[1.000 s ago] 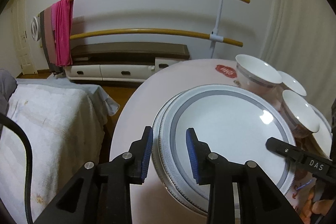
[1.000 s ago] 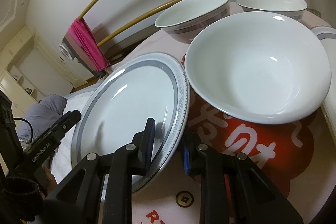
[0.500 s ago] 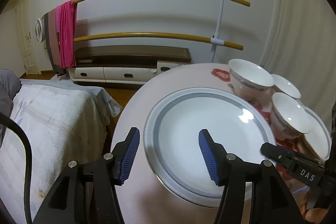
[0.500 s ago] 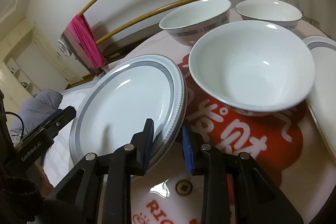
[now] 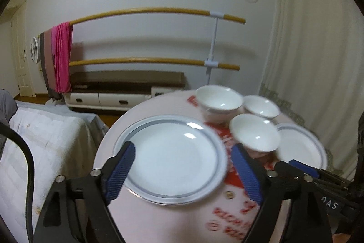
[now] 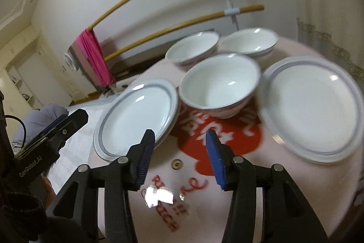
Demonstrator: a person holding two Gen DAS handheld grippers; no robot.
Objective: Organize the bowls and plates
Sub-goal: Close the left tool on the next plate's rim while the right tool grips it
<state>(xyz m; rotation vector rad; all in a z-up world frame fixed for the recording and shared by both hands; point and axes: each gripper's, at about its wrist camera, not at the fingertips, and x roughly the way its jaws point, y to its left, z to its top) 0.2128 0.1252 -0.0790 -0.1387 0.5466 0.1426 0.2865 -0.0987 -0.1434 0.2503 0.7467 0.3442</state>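
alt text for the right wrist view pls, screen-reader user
The right claw hangs open and empty above a round table with a pink and red printed cover. Beyond it stand stacked grey-rimmed plates, three white bowls and a single plate; the left claw shows at the left edge.

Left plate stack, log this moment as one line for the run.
left gripper: jaws just opened, empty | right gripper: jaws just opened, empty | plate stack: released on table | three bowls: unstacked

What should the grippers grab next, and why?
Probably the lone plate on the right, to put on the stacked plates. Both the left gripper and right gripper have just been opening, with nothing held, and three bowls sit unstacked.
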